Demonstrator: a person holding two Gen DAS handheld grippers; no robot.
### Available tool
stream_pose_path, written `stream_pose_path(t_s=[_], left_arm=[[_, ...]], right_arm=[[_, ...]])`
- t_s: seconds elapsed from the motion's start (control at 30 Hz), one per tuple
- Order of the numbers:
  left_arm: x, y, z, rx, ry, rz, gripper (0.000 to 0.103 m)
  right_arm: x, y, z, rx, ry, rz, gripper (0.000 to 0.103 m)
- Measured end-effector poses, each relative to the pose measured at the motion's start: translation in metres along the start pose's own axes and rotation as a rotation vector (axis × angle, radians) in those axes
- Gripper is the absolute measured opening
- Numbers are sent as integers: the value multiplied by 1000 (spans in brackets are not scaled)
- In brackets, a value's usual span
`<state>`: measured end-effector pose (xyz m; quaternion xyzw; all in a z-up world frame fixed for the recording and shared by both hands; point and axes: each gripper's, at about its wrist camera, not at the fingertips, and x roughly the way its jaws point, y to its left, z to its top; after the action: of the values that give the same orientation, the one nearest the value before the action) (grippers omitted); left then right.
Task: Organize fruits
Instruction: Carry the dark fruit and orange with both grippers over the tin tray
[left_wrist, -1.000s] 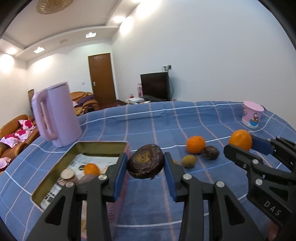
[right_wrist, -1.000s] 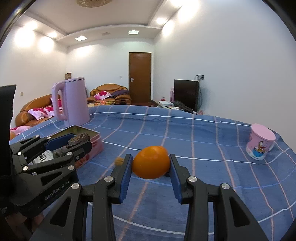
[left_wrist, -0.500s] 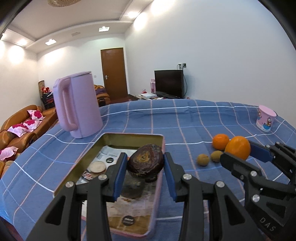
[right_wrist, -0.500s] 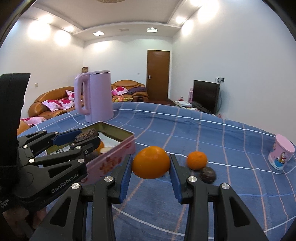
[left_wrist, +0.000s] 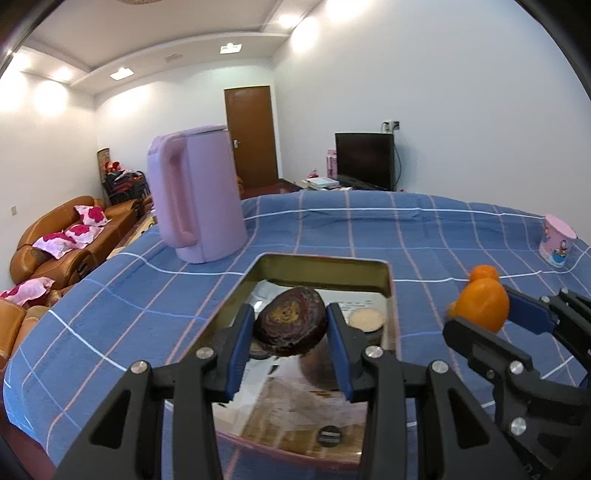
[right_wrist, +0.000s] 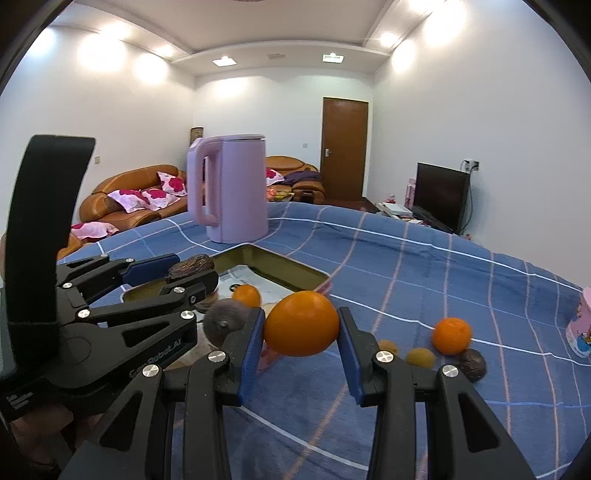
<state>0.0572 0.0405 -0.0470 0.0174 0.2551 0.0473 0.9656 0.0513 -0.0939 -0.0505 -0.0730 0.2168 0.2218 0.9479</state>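
A dark, wrinkled passion fruit (left_wrist: 290, 322), brown-purple with a yellowish blotch, is clamped between the blue pads of the left claw (left_wrist: 290, 334) and hangs over the near half of an open rectangular tin (left_wrist: 391, 280), inside its pink-sided rim. The tin's gold walls stand up on all four sides; on its printed paper lining lie a small orange (right_wrist: 246, 295), a pale round disc (left_wrist: 365, 319), a black cap (left_wrist: 330, 435) and a greyish-brown fruit (right_wrist: 225, 325), with bare lining toward the far end. The right claw (right_wrist: 302, 334) is clamped on a large smooth orange (right_wrist: 302, 328), held above the blue checked cloth of the bench (right_wrist: 443, 266) just beside the tin's right edge. Farther right on the cloth lie another orange (right_wrist: 451, 335), two small yellow-brown fruits (right_wrist: 421, 357) and a second dark passion fruit (right_wrist: 472, 363), close together, with open cloth around them. A lilac kettle (left_wrist: 195, 195) stands just behind the tin's far left corner, and a pink cartoon cup (left_wrist: 557, 242) sits well apart near the bench's right edge. The left claw's side carries raised lettering that reads roughly "GenRobot.AI", partly hidden.
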Motion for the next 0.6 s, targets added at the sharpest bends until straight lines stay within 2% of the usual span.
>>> stream_pose_path(t_s=[0.33, 0.6], left_arm=[[15, 28, -5, -26, 50, 47, 42], [22, 39, -7, -37, 82, 38, 42]], right_arm=[[15, 27, 5, -30, 22, 57, 41], [27, 40, 7, -51, 51, 81, 41]])
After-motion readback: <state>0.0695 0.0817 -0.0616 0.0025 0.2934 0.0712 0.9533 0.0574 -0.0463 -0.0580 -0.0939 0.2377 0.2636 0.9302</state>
